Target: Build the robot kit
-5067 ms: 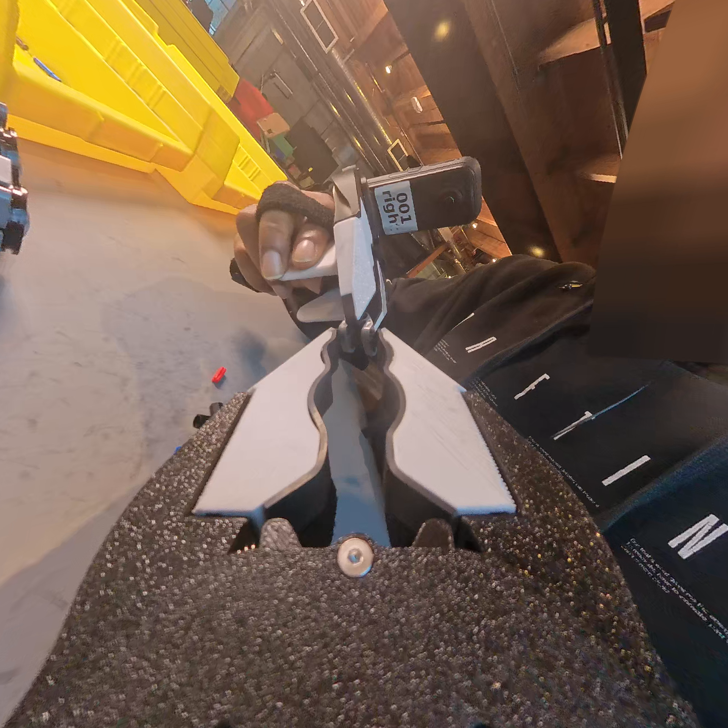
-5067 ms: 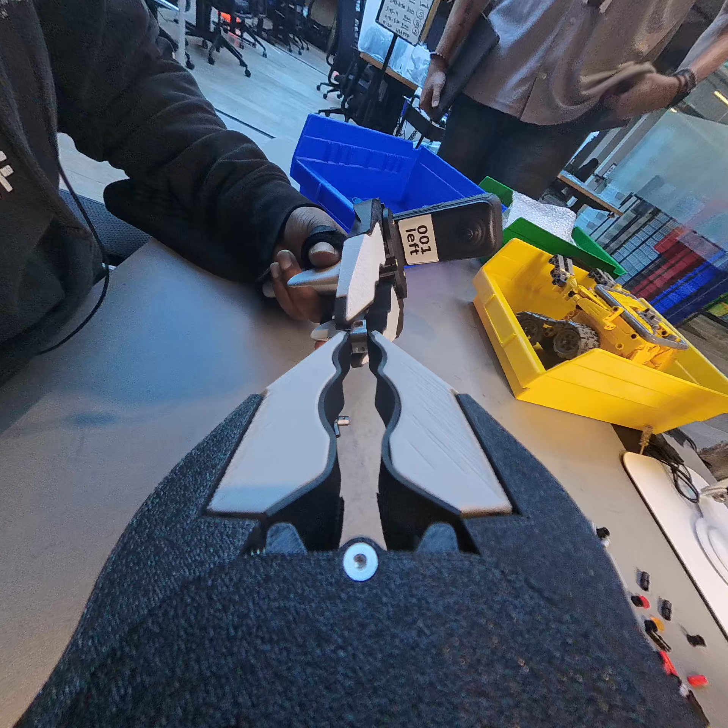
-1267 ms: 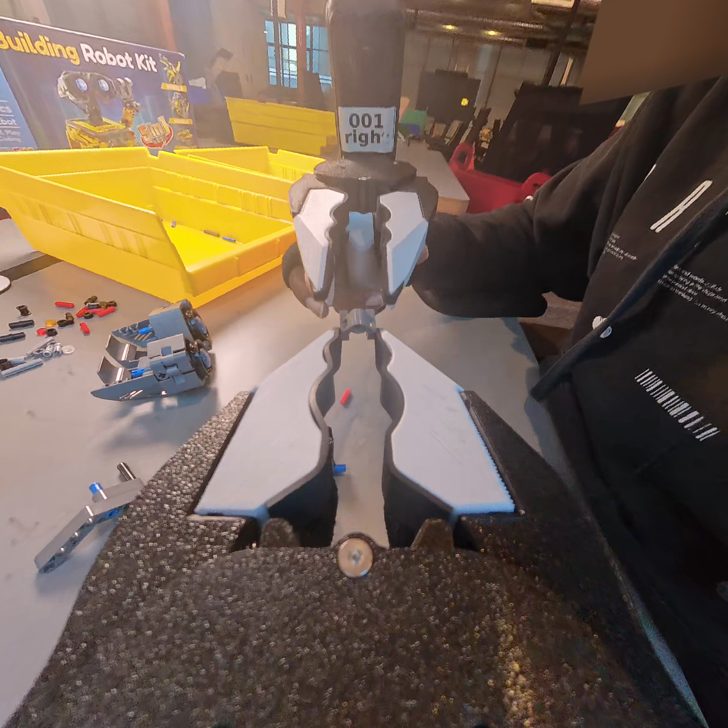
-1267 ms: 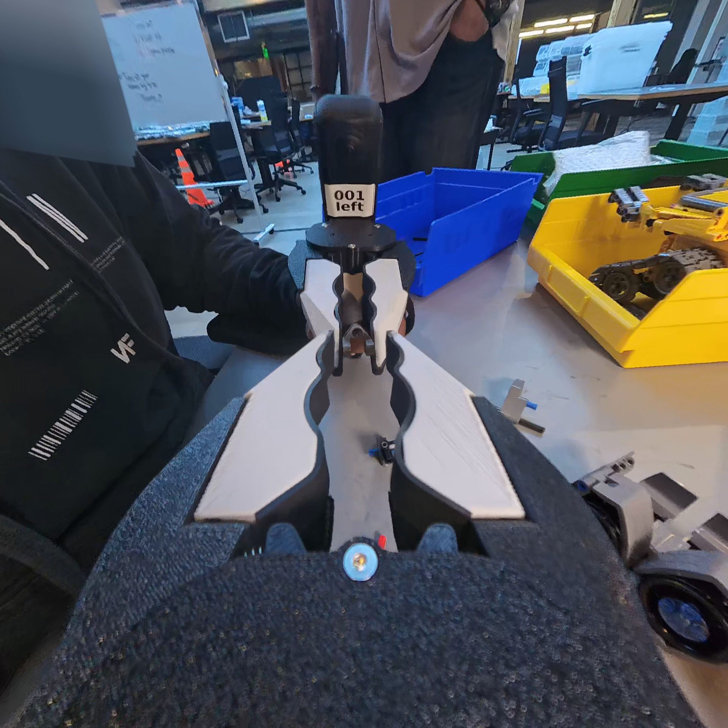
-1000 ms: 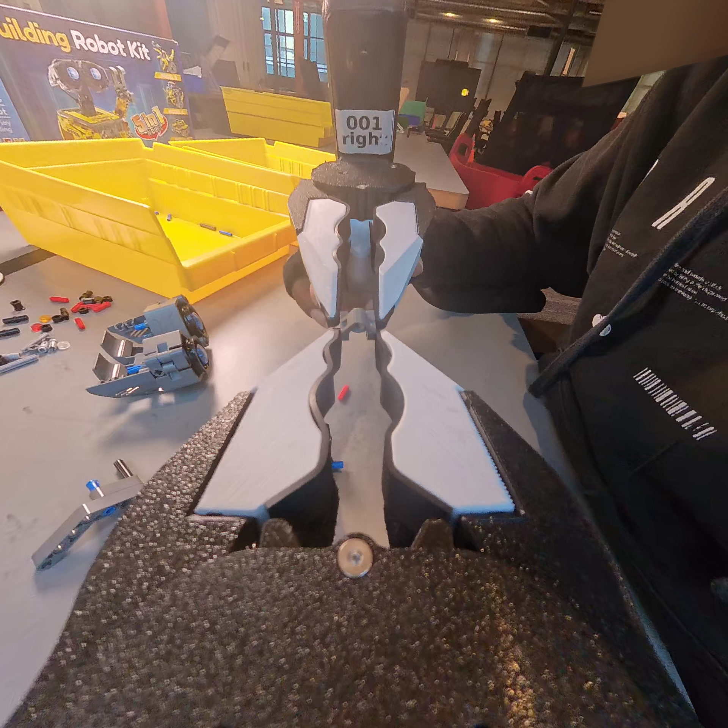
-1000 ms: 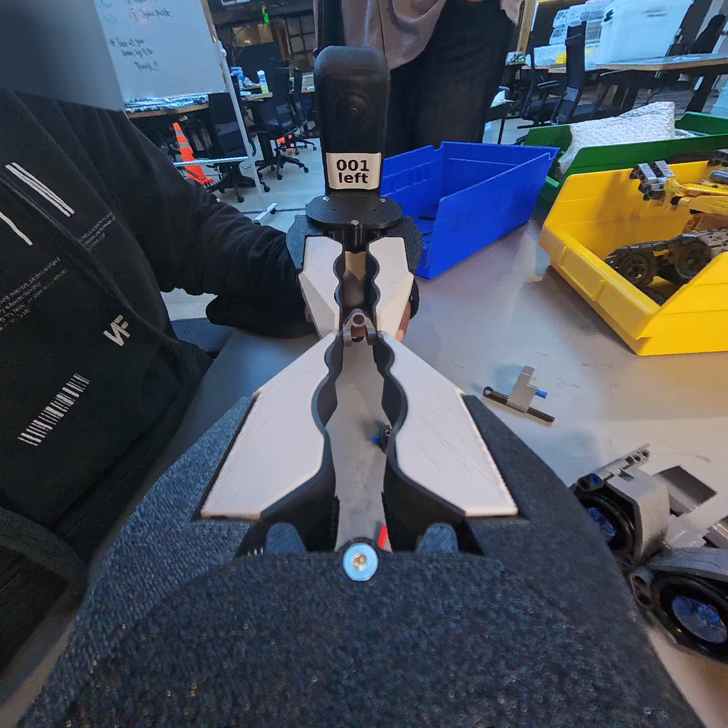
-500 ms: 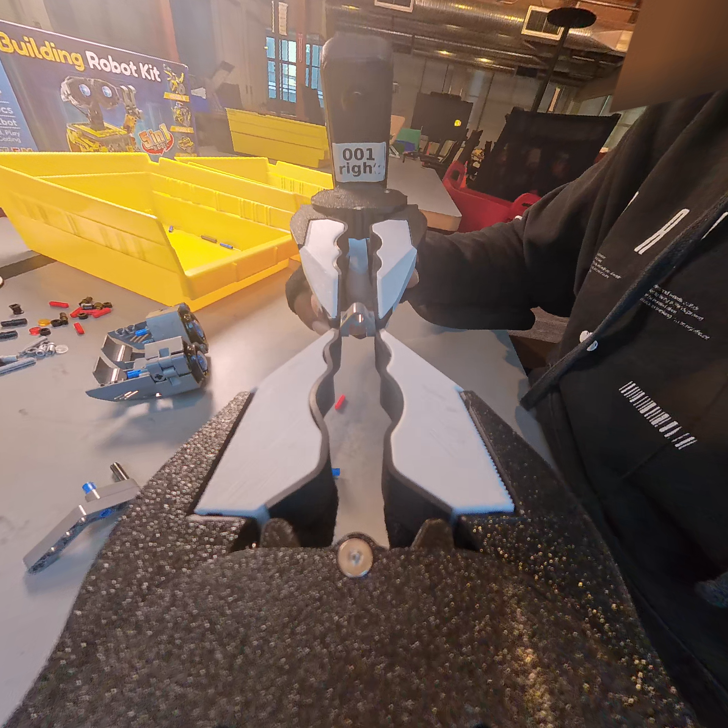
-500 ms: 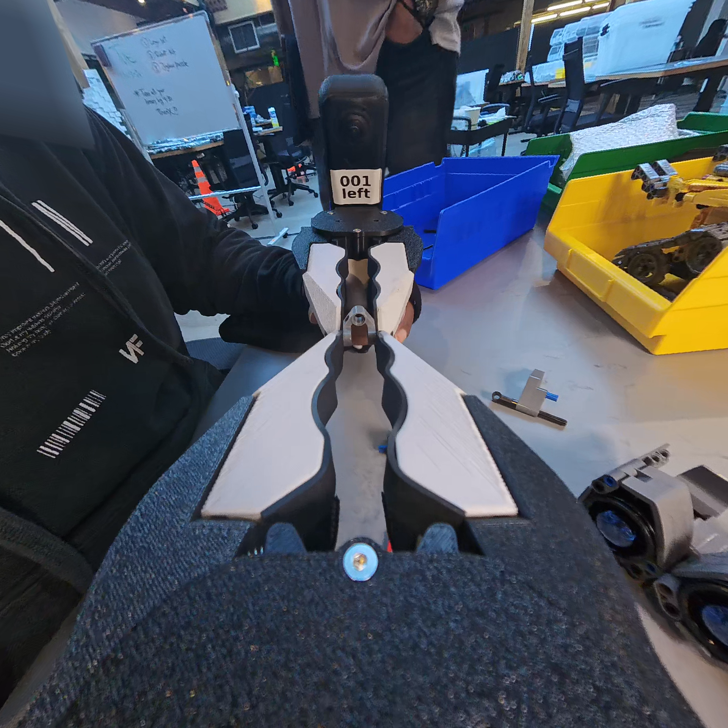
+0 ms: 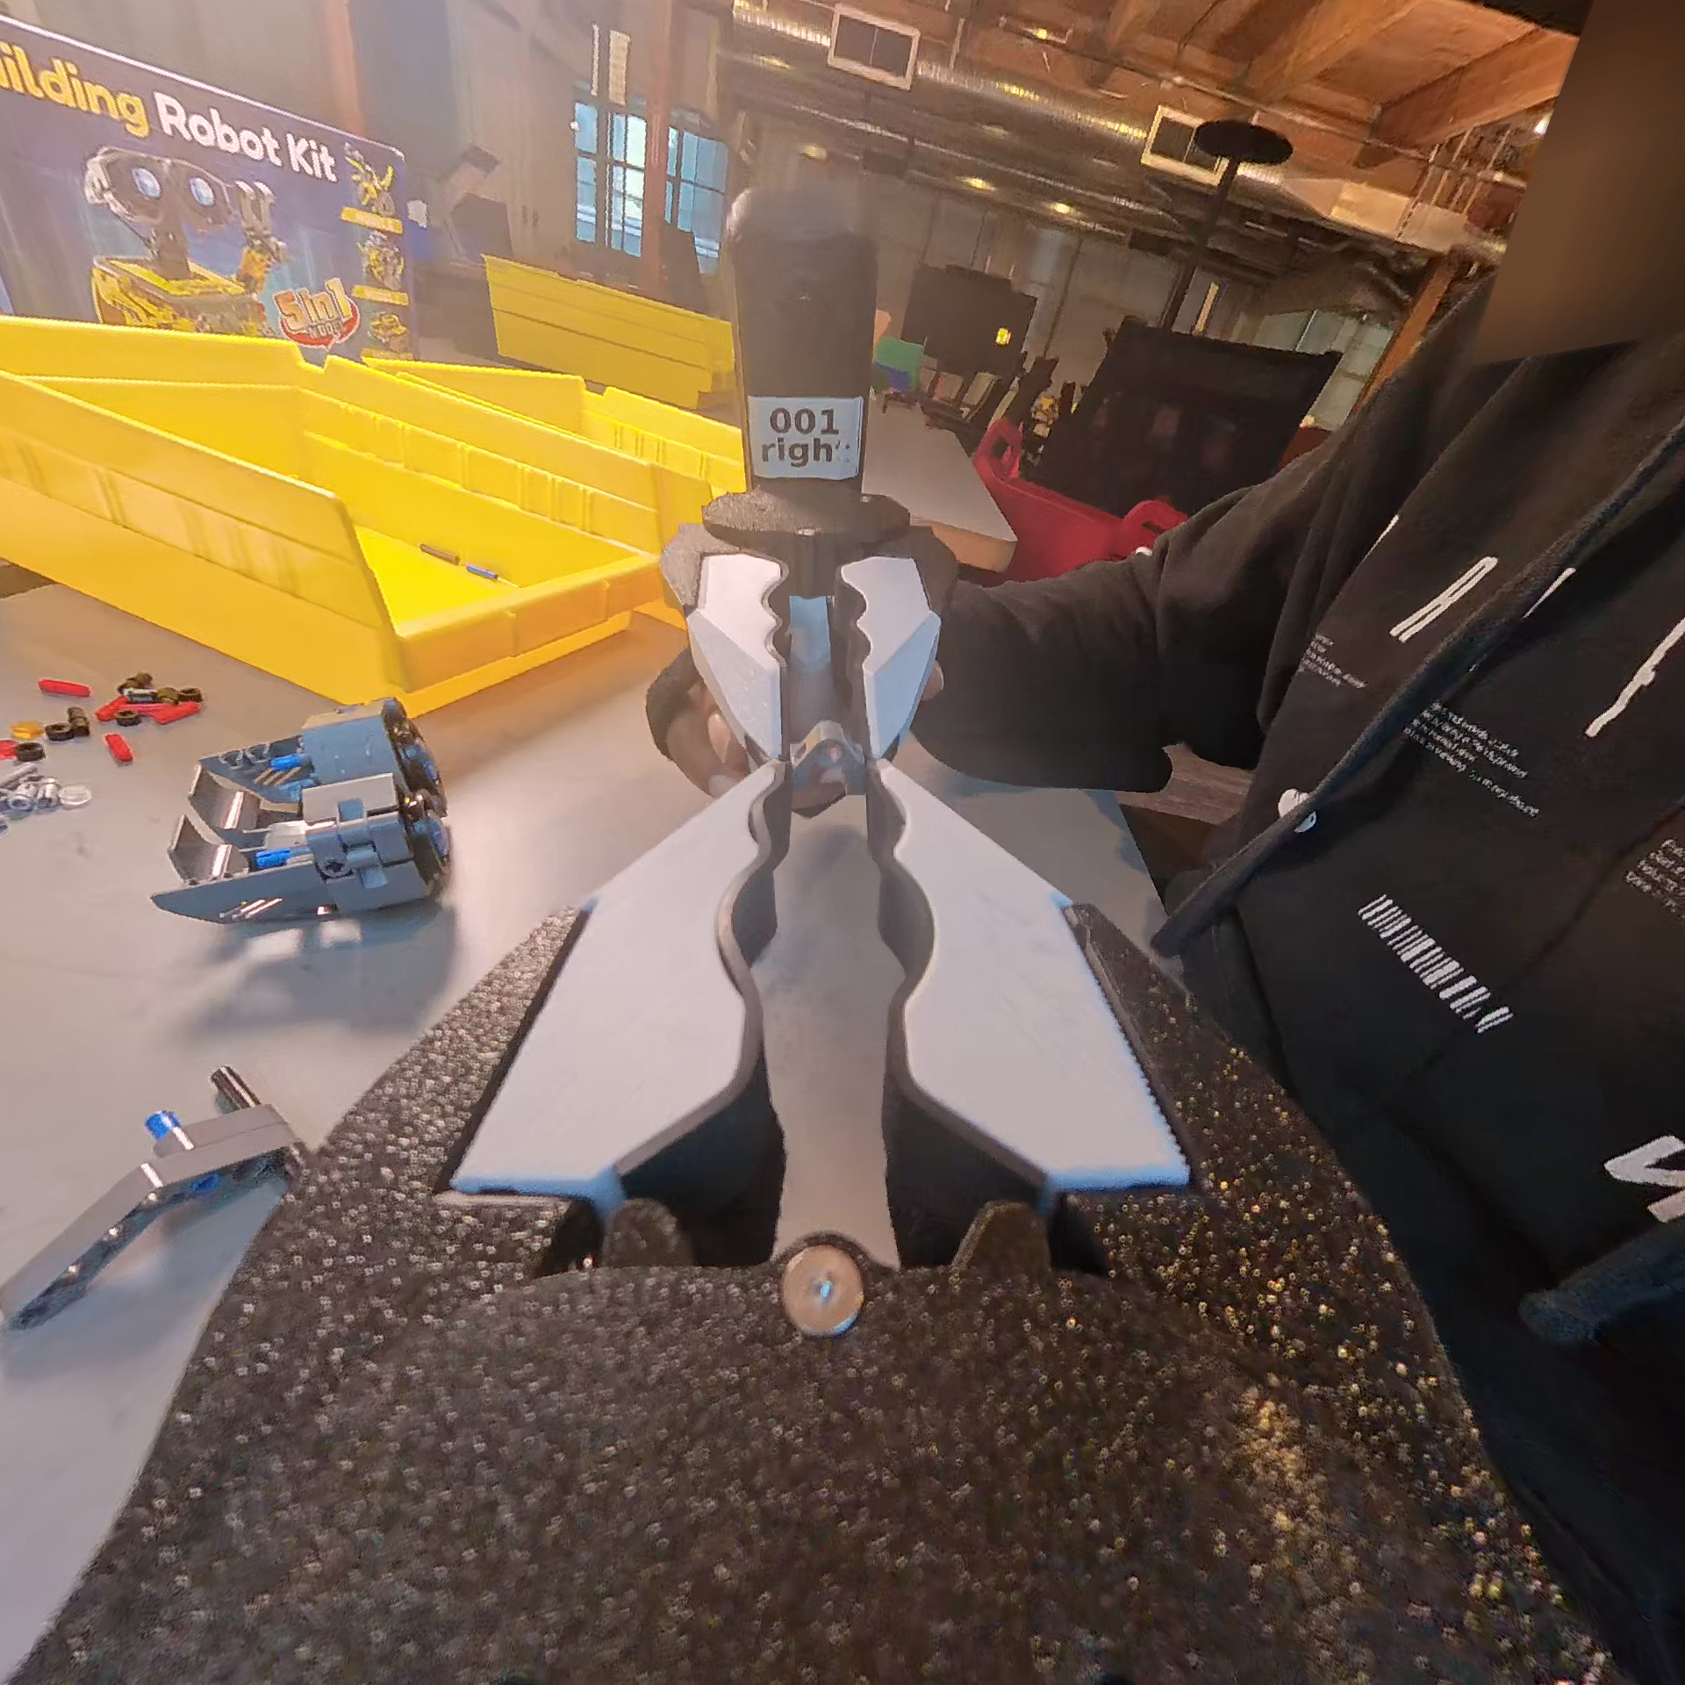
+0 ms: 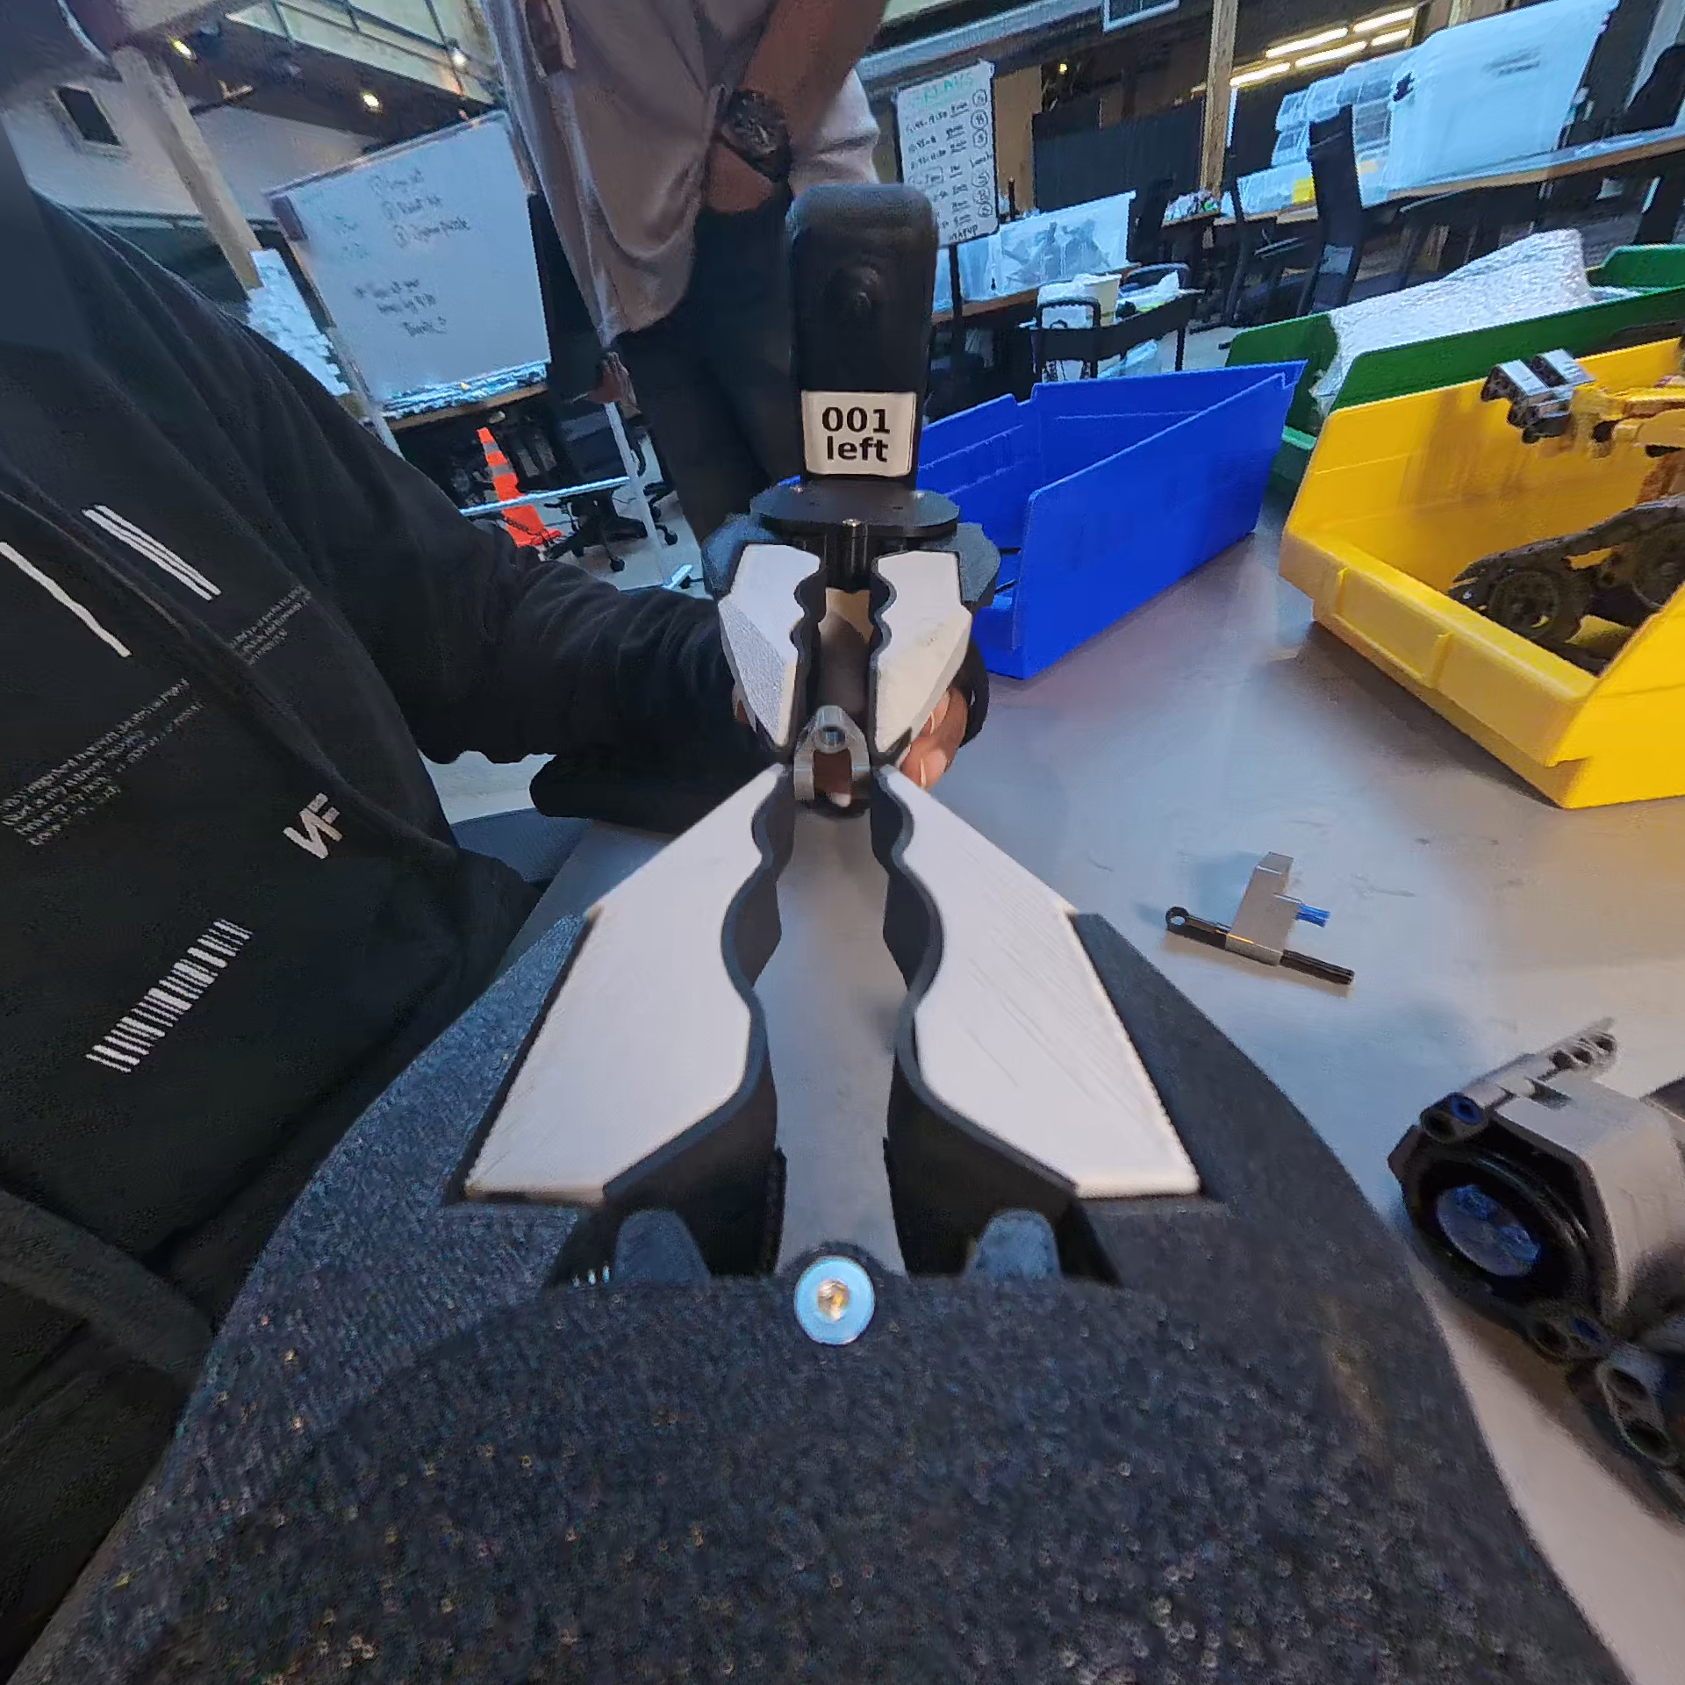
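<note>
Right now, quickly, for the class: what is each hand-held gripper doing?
Left hand-held gripper: closed on the small grey part.
Right hand-held gripper: closed on that same part.

The desk (image 9: 547, 784) is plain grey. The left tool (image 9: 825, 775) has pale grey fingers with black edges in a speckled black foam surround; the right tool (image 10: 830, 784) is likewise white-grey in dark foam. The small part (image 10: 828, 743) between them is grey. The bins: yellow (image 9: 273, 547), blue (image 10: 1121, 511), green (image 10: 1459, 356). The wheeled model (image 9: 310, 821) is grey and black with blue pins. Loose pieces (image 9: 109, 711) are red and black. The sleeve (image 10: 456, 620) is black with white marks.
</note>
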A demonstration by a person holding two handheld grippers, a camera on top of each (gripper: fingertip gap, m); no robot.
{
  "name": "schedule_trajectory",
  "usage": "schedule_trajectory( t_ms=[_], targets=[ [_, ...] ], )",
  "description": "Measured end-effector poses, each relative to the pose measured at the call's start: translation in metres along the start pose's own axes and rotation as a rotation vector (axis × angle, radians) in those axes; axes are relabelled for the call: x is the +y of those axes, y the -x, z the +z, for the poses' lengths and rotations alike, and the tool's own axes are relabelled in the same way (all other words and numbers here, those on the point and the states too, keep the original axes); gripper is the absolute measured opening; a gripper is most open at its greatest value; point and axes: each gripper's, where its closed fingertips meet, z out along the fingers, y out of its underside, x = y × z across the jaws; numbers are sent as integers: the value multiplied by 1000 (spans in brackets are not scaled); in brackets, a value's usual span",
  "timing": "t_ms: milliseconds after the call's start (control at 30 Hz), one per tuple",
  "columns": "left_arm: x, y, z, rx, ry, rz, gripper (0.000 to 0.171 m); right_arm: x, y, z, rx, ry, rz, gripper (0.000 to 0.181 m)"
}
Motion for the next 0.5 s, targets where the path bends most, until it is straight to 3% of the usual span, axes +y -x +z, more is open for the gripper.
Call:
schedule_trajectory(
  t_ms=[133,300,500],
  targets=[
    [13,5,-5,-10,131,20,15,19,-5,6,52,109,-65,16],
    [46,29,-26,-121,403,91,15,26,-9,5,77,194,-135,20],
    [70,36,-29,-85,556,62,15,37,-27,8,145,357,-183,20]
  ],
)
